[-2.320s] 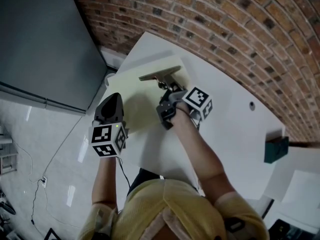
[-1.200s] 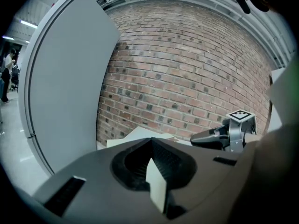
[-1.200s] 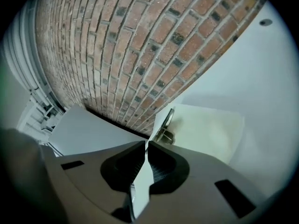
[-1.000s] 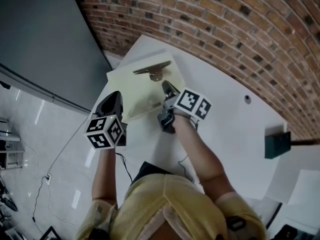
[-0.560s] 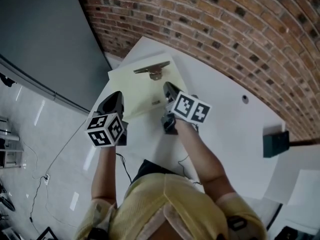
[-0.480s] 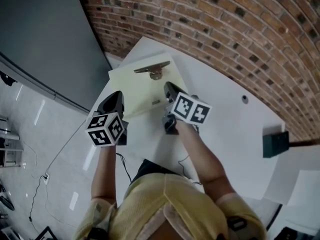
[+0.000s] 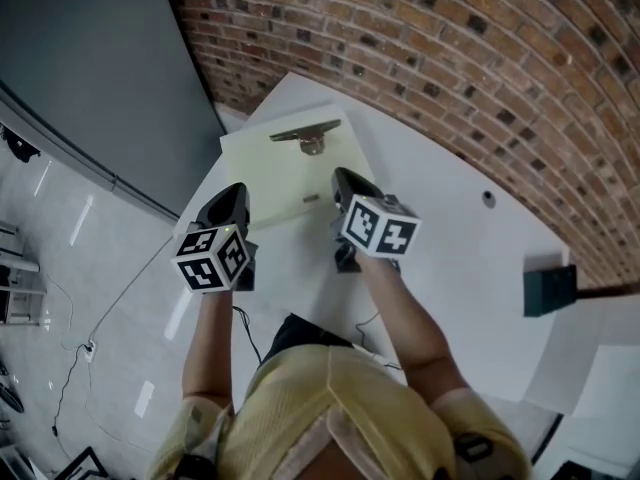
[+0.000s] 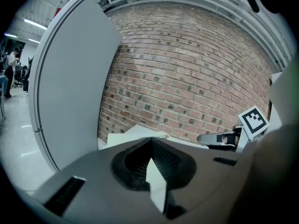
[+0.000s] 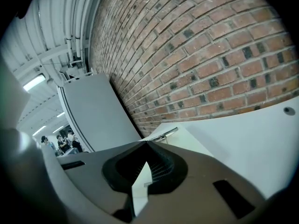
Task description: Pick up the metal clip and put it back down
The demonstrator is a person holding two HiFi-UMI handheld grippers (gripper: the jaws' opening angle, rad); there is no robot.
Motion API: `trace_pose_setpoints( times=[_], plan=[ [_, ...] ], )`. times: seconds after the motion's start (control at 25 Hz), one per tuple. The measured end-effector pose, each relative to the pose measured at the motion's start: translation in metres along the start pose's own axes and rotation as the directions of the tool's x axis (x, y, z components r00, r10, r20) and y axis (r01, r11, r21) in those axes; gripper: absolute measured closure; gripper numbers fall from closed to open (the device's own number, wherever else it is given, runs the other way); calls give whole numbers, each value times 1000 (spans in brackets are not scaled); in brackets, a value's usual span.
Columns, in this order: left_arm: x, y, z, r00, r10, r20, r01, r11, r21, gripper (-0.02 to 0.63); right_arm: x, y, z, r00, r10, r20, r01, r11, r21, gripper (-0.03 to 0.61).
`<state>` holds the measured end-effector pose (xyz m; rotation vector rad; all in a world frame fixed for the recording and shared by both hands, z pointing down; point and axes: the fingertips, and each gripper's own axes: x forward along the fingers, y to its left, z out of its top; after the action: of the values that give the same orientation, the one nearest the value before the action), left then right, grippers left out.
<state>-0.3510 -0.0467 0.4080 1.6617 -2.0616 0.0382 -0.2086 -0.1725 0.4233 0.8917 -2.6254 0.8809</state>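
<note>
at the far left corner of the white table (image 7: pixel 470 258), a pale yellow board (image 7: pixel 275 173) lies flat, one corner reaching toward the brick wall (image 7: pixel 450 48). the metal clip (image 7: pixel 307 136) sits at the board's far edge, a long flat bar with a small rounded part just under it. no gripper is touching it. whether it grips the board or only rests on it cannot be told.

the left gripper (image 7: pixel 231 196) hangs by the table's left edge, just beside the board's near left side, its marker cube toward the person. in the left gripper view its jaws (image 8: pixel 152 143) meet at the tip with nothing between them. the board and clip (image 8: pixel 156 136) show just past them.

the right gripper (image 7: pixel 345 178) is held over the board's near right corner, well short of the clip, pointing toward the wall and slightly down. in the right gripper view its fingers (image 9: pixel 147 146) are pressed together and hold nothing. the clip (image 9: pixel 164 134) appears beyond them as a thin bright bar on the board's edge. the left gripper view also catches the right gripper (image 8: pixel 202 138) from the side, off to its right.

a small dark spot (image 7: pixel 487 198) marks the table near the wall edge, and a dark green box (image 7: pixel 550 290) stands at the table's right edge. a grey panel (image 7: pixel 90 68) stands off the table's left side, above a glossy floor (image 7: pixel 110 298).
</note>
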Motion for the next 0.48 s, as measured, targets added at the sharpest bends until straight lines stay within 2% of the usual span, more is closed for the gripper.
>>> trace_pose_setpoints(
  times=[0.48],
  plan=[
    [-15,-6,-4,1000,27,10,-27,1000,-9,611,-12,-8,-8,1000,-12,-16,11,997,-71,575]
  ],
)
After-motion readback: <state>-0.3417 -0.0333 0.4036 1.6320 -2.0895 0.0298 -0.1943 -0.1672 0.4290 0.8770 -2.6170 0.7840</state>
